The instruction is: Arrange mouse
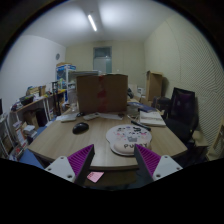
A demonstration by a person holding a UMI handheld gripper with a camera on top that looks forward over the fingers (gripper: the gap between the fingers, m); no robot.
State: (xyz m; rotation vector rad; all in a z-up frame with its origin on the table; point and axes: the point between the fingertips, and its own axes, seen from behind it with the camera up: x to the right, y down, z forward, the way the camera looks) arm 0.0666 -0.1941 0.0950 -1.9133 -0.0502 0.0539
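Note:
A dark mouse lies on the wooden table, left of a round white mouse pad with a printed picture. My gripper is held well back from the table's near edge, its two purple-padded fingers spread wide apart with nothing between them. The mouse is beyond the left finger and the mouse pad is beyond the gap, nearer the right finger. A small pink piece shows low between the fingers.
A cardboard box stands at the back of the table. Papers lie at the table's right. A black chair stands at the right. Shelves with clutter line the left wall.

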